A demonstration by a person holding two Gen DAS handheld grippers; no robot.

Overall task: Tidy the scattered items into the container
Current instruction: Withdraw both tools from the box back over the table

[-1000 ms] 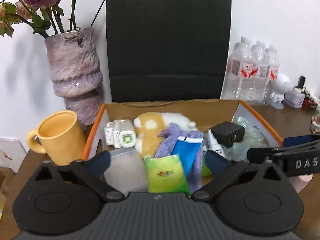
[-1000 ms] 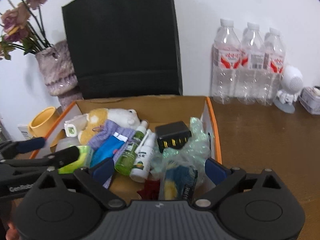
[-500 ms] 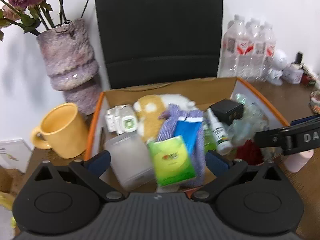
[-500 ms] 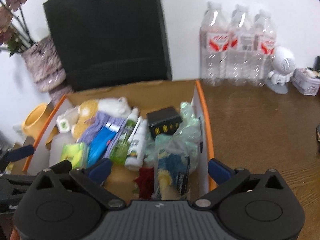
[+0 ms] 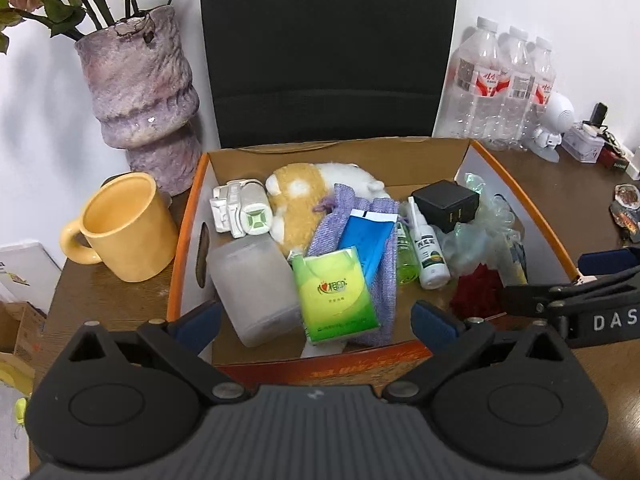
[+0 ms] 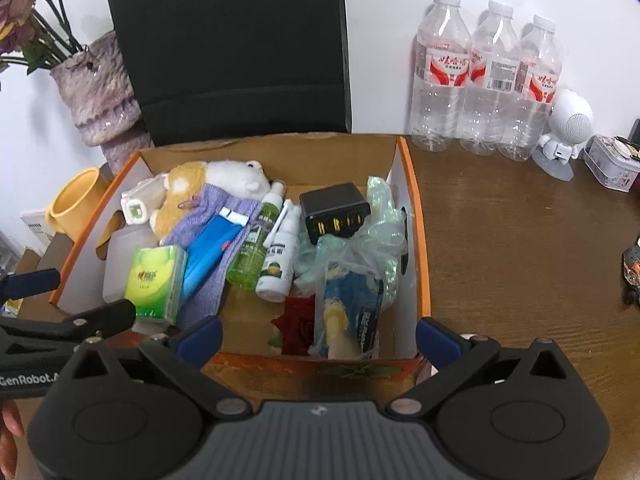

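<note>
The container is an orange-rimmed cardboard box [image 5: 520, 196] [image 6: 420, 232] on a brown table. Several items lie inside it. A green tissue pack [image 5: 334, 290] [image 6: 154, 282] rests on a purple pouch [image 5: 384, 280] beside a frosted plastic tub [image 5: 256, 284]. A blue tube [image 5: 366, 240], a plush toy [image 5: 300, 196], two spray bottles [image 6: 276, 256], a black charger [image 6: 334, 212] and a bubble-wrap bundle [image 6: 352, 280] fill the rest. My left gripper [image 5: 316, 322] hovers open over the box's near wall. My right gripper [image 6: 319, 336] stands wide open over the same wall, with nothing between its fingers.
A yellow mug [image 5: 120, 228] and a purple vase [image 5: 140, 92] stand left of the box. A black bag [image 5: 328, 52] leans on the wall behind it. Water bottles [image 6: 484, 80], a white figurine [image 6: 568, 132] and a tin [image 6: 612, 168] line the back right.
Both cameras have tipped downward, so the box's near wall now shows. The green tissue pack has dropped away from the left fingers and lies in the box.
</note>
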